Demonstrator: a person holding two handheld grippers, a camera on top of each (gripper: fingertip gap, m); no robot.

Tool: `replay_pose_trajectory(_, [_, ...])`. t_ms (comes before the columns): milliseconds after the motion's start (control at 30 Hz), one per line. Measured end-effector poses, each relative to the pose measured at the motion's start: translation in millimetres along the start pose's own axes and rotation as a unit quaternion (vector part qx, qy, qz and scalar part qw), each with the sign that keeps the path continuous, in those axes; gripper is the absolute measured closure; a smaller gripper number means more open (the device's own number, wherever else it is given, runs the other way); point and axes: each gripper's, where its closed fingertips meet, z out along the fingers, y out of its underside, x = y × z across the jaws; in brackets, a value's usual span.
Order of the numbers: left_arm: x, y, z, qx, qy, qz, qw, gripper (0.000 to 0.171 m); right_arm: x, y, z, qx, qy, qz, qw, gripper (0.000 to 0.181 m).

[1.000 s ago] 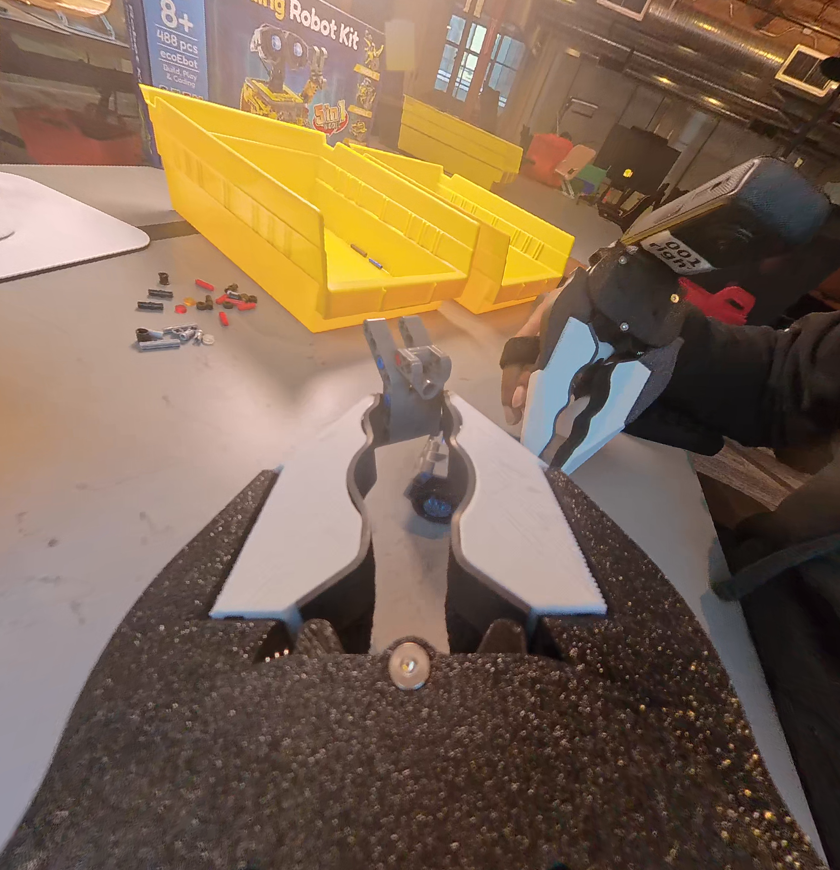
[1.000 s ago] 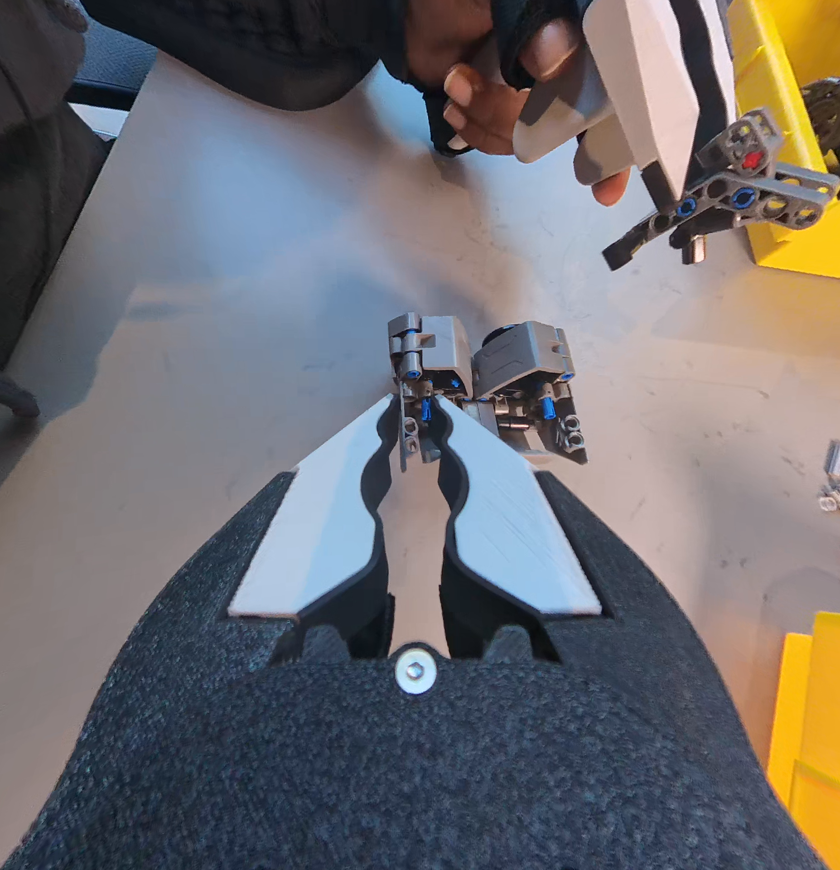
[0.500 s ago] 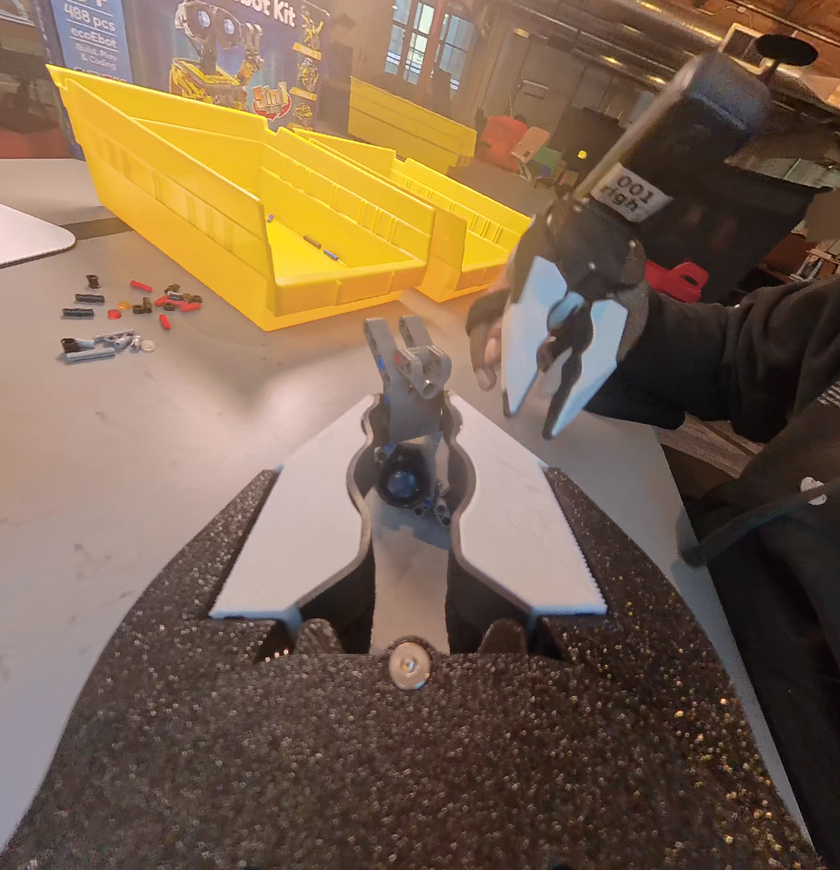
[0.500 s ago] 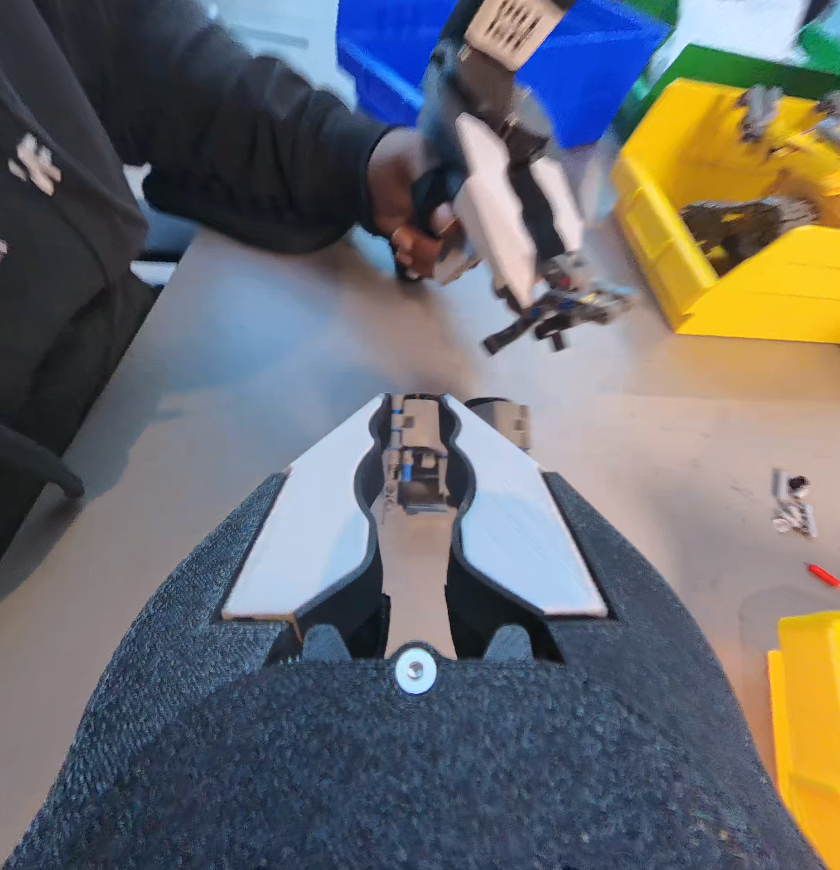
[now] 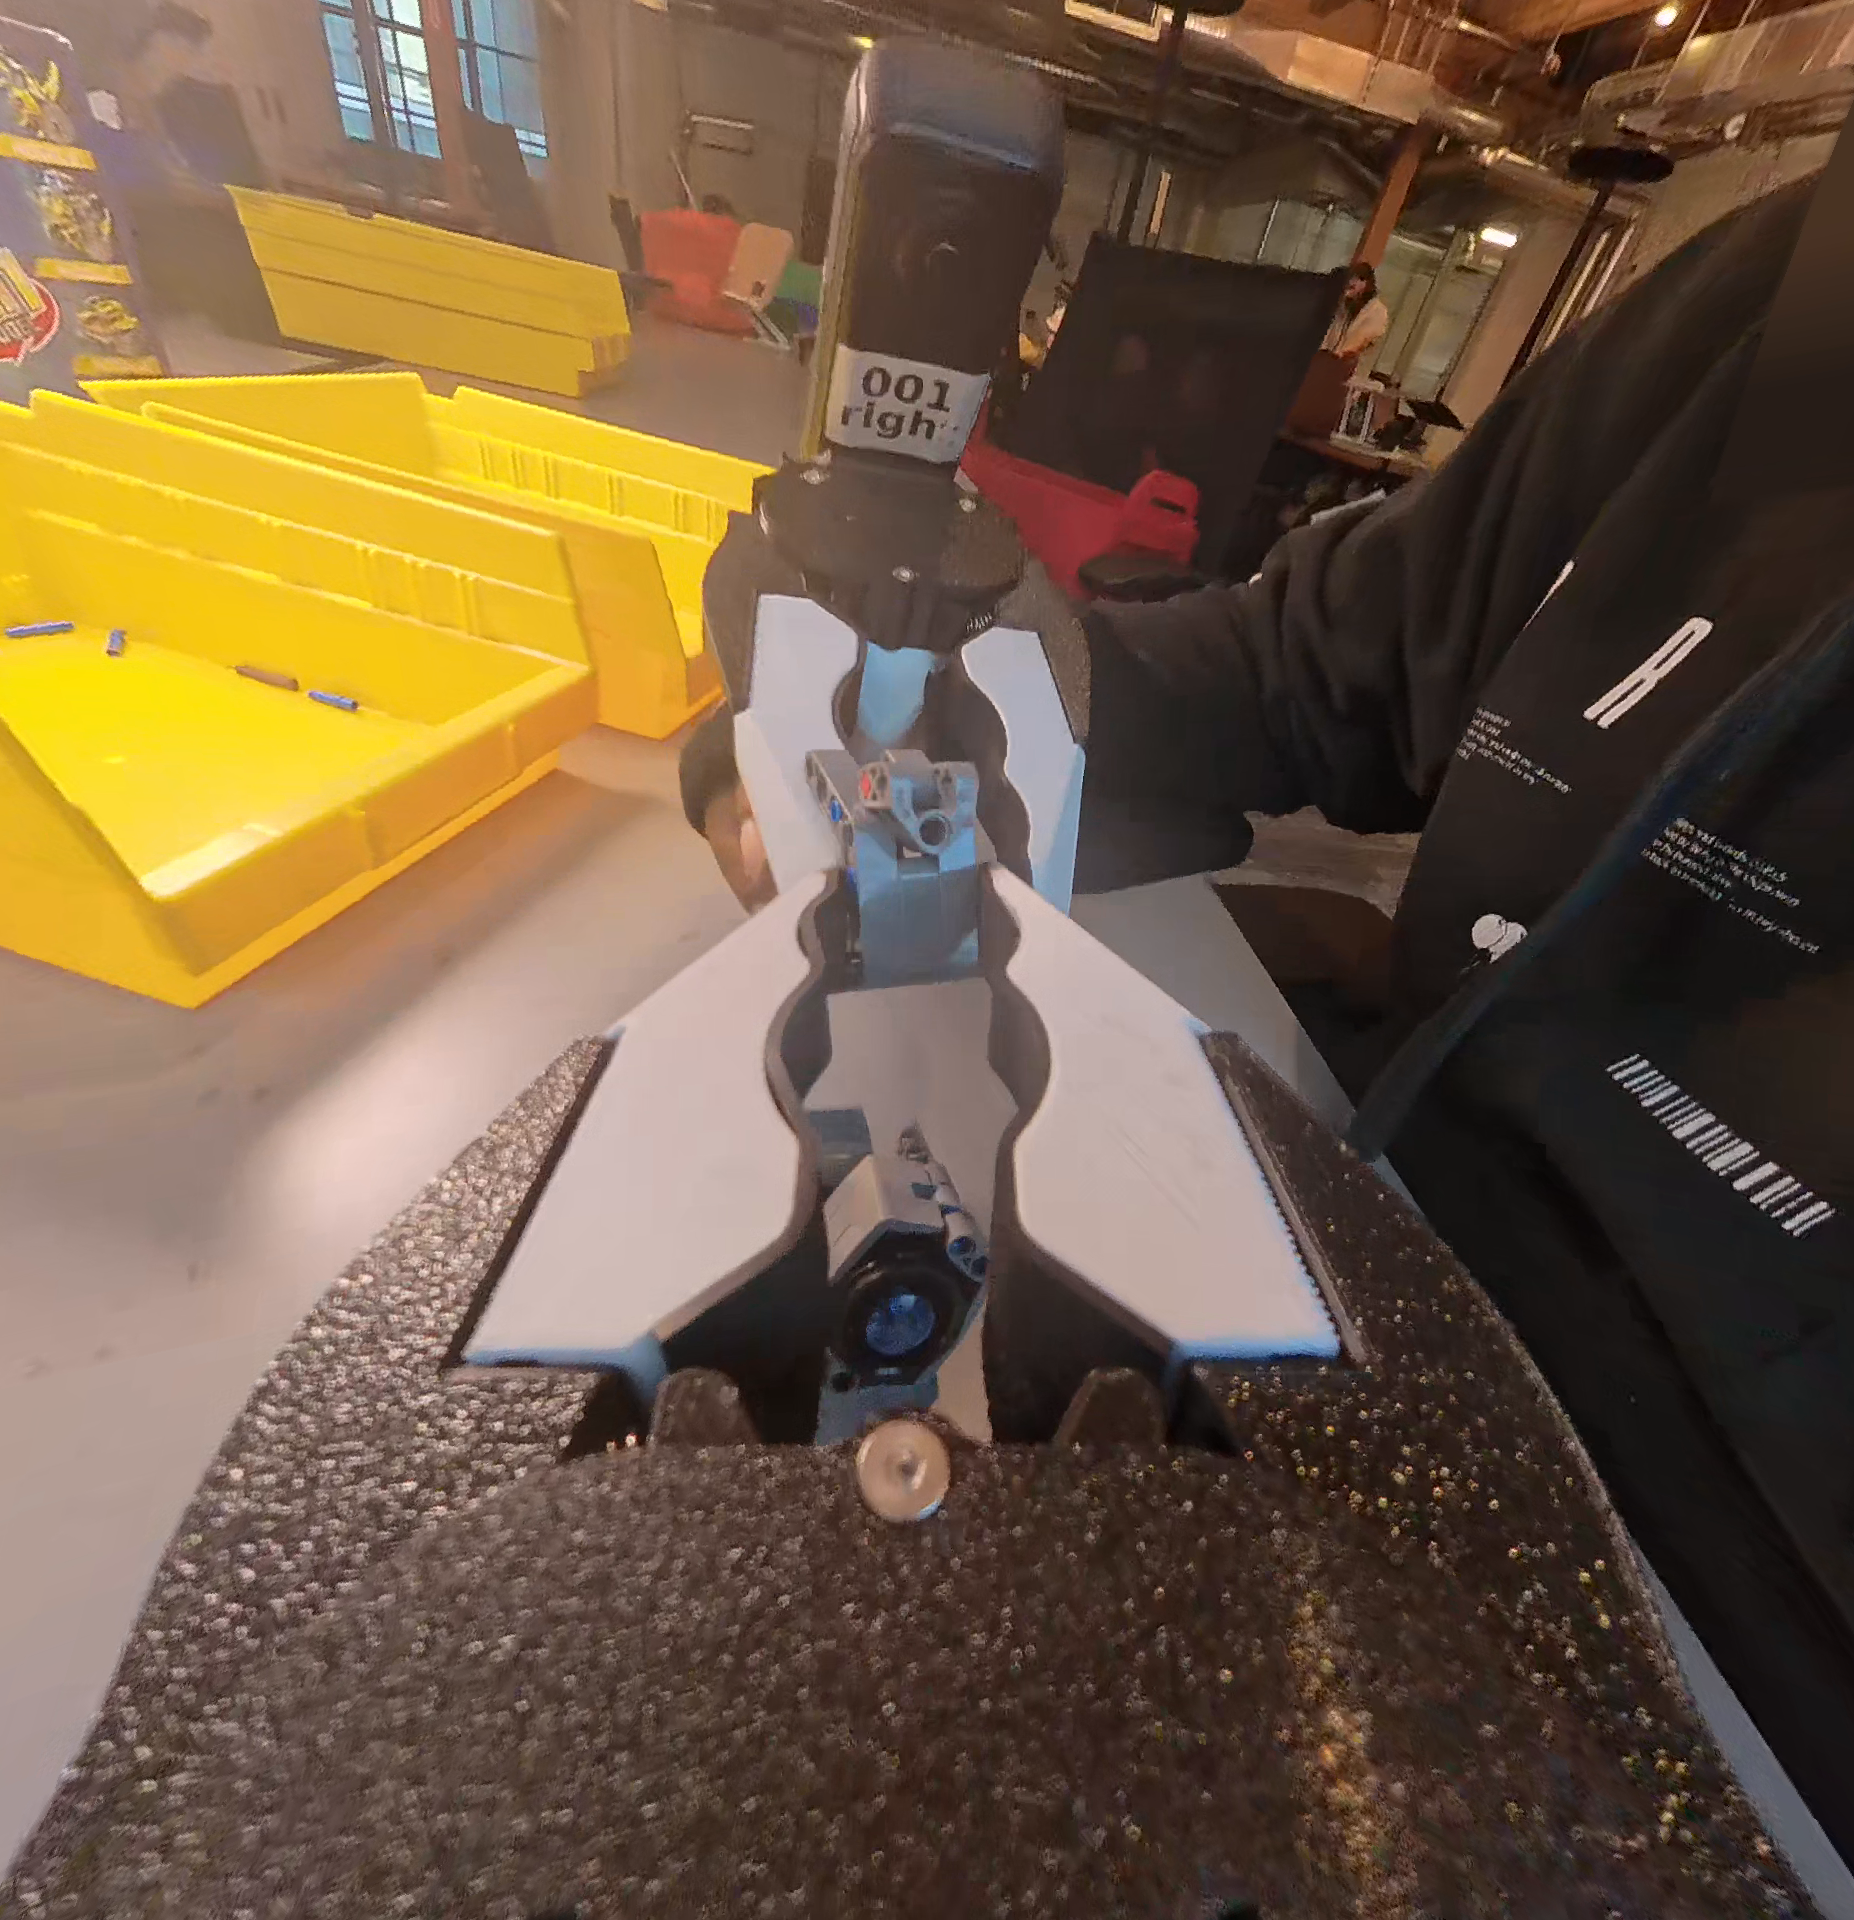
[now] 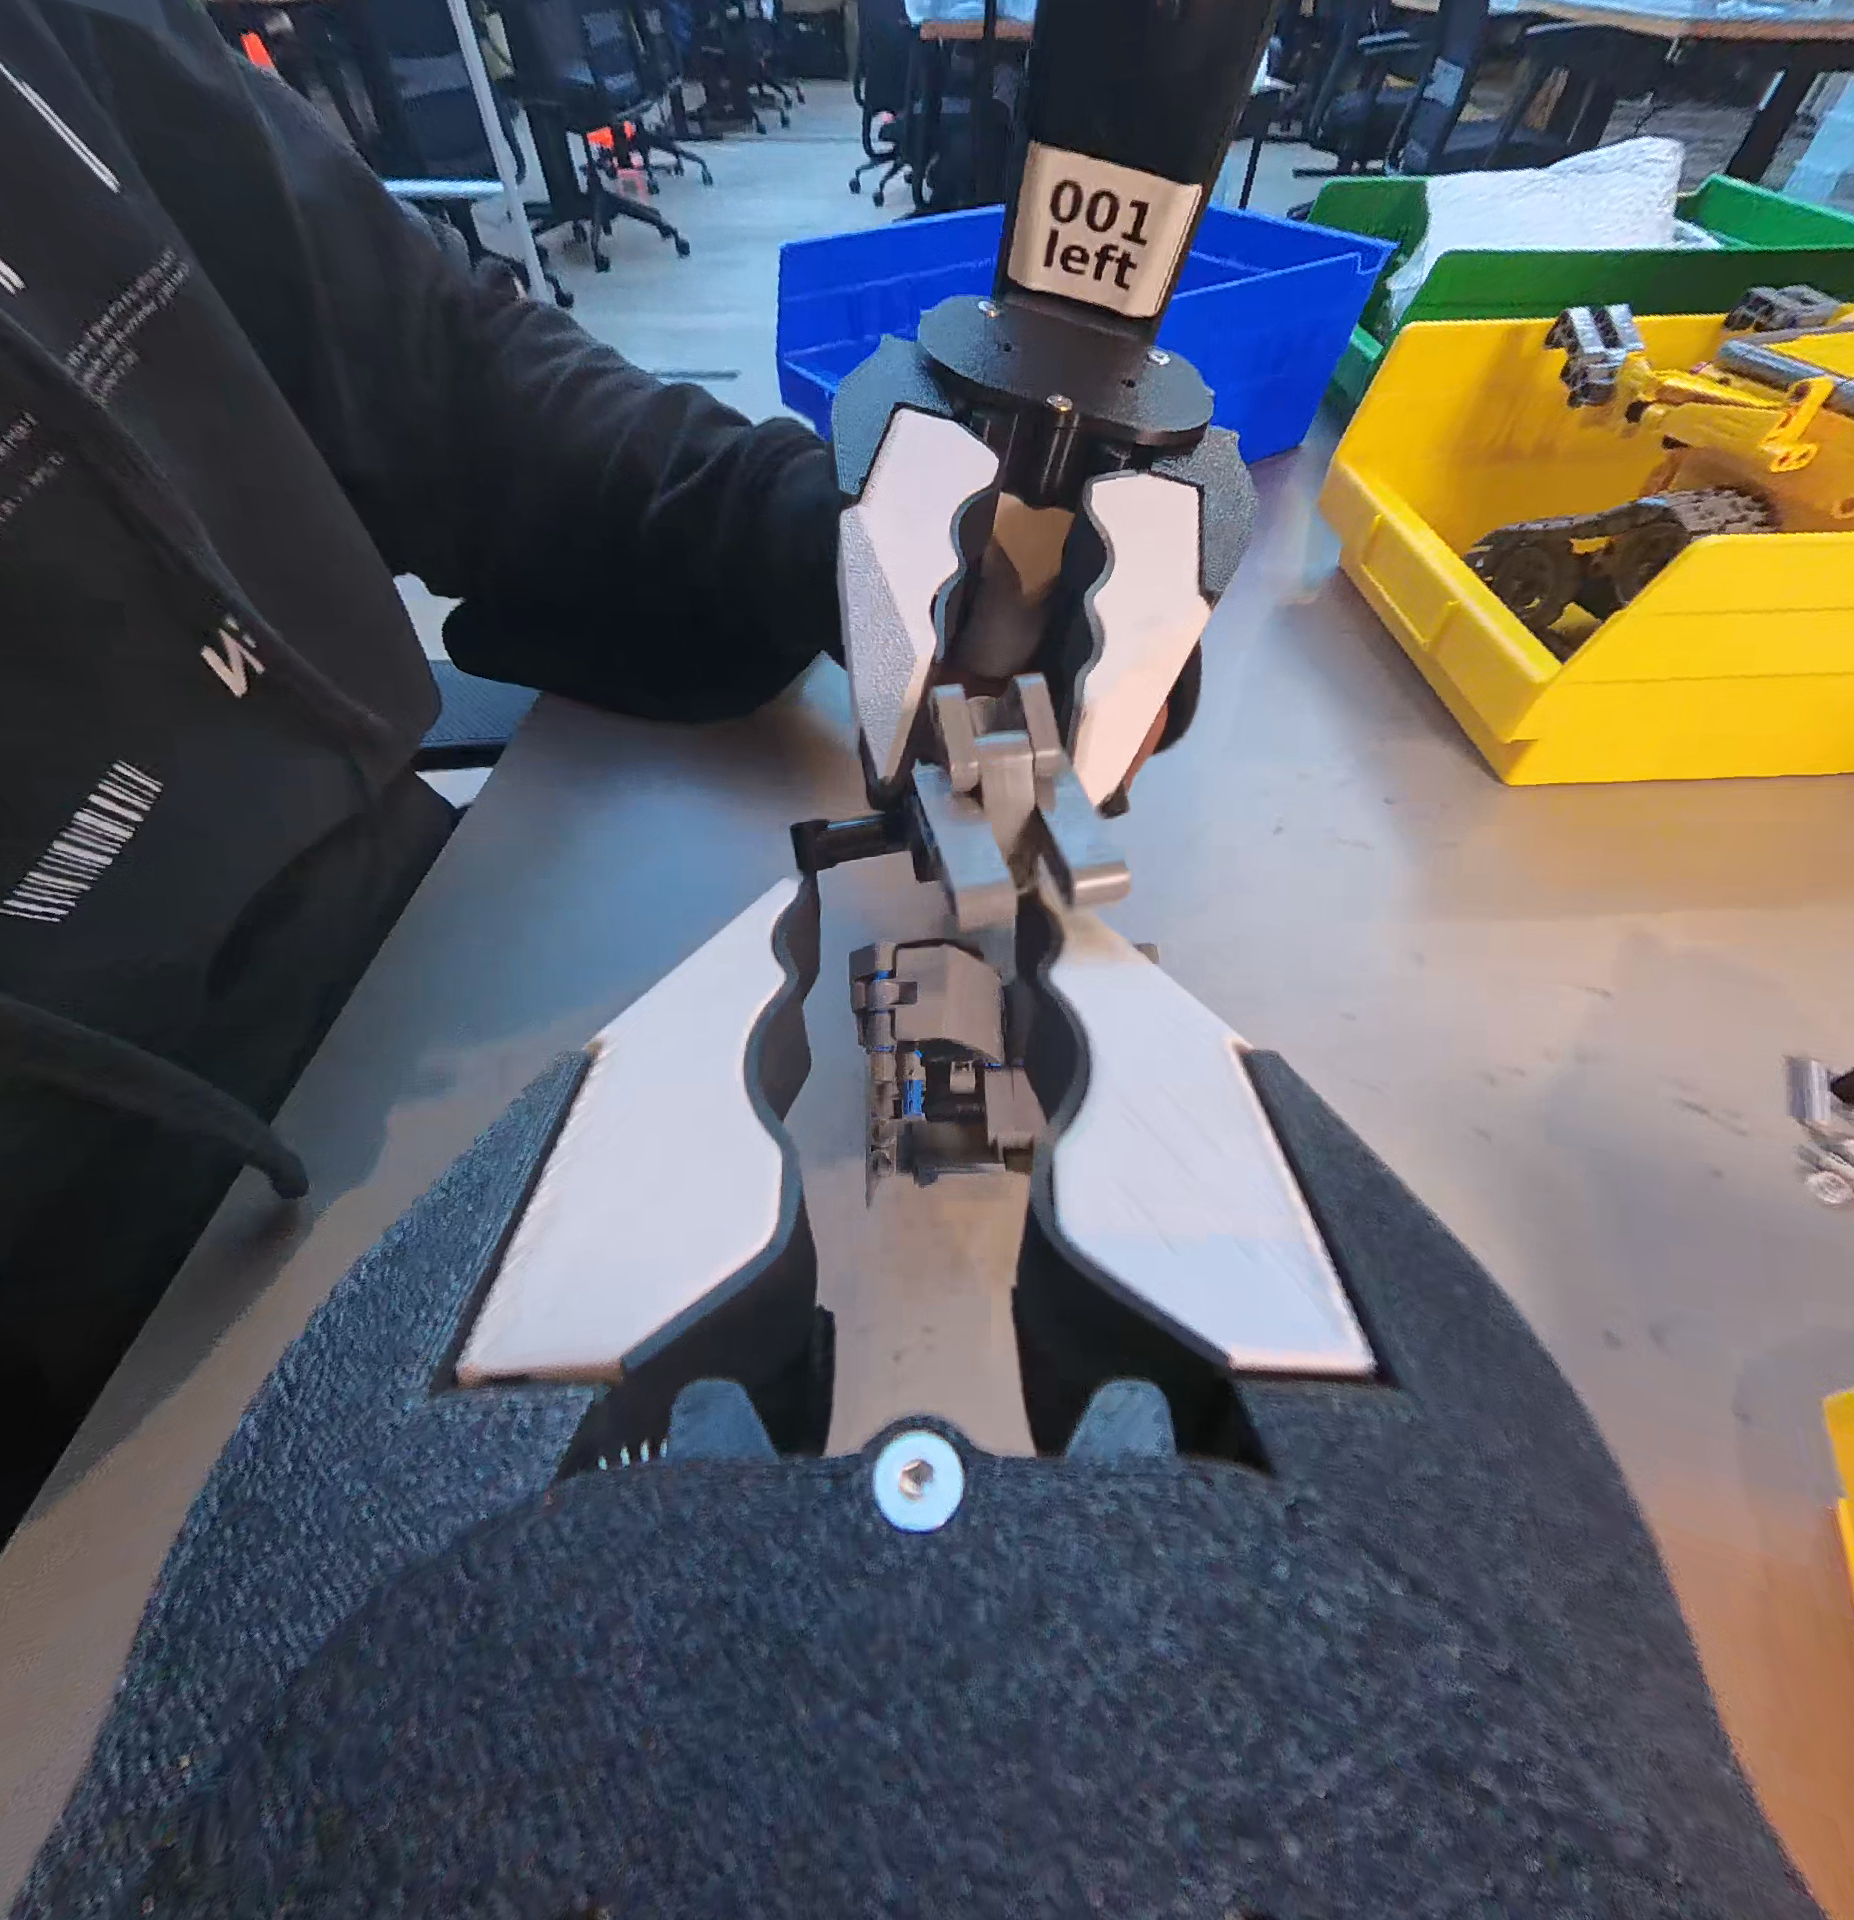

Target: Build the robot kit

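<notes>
left tongs grip a grey brick piece; right tongs stand apart, facing them over a grey assembly near the table edge; yellow bin beside.

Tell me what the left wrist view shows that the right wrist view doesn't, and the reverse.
Left wrist view only: empty yellow bins holding a few small pins.

Right wrist view only: a blue bin, a green bin, and a yellow bin with a tracked model.

Both: the left hand-held gripper gripping a grey brick assembly, facing the right hand-held gripper, with another grey assembly on the table.
</notes>
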Motion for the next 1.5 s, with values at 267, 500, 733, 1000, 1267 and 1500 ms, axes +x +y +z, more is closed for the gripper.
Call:
replay_pose_trajectory(267, [1.8,4.7,4.0,0.005,0.014,0.003,1.000,0.148,-2.0,1.6,2.5,0.018,-0.020,0.029,0.999,0.131])
replay_pose_trajectory(500, [7.8,4.2,4.7,0.016,0.027,0.015,0.999,0.148,-3.3,-3.8,7.0,0.059,-0.037,0.054,0.996,0.122])
replay_pose_trajectory(733, [10.0,3.5,5.1,0.021,0.022,0.030,0.999,0.148,-16.4,0.4,9.6,0.053,-0.070,0.045,0.995,0.143])
replay_pose_trajectory(1000, [5.7,6.1,0.9,0.022,0.019,0.001,1.000,0.148,-5.9,-0.9,-0.8,0.072,-0.058,0.062,0.994,0.137])
replay_pose_trajectory(1267, [10.0,12.6,3.8,0.012,0.044,-0.016,0.999,0.148,1.0,-13.7,-11.7,0.111,-0.038,0.054,0.992,0.155])
replay_pose_trajectory(1500, [0.1,12.4,-8.5,0.005,0.014,-0.022,1.000,0.142,6.2,-5.8,-12.8,0.100,-0.027,0.063,0.993,0.155])
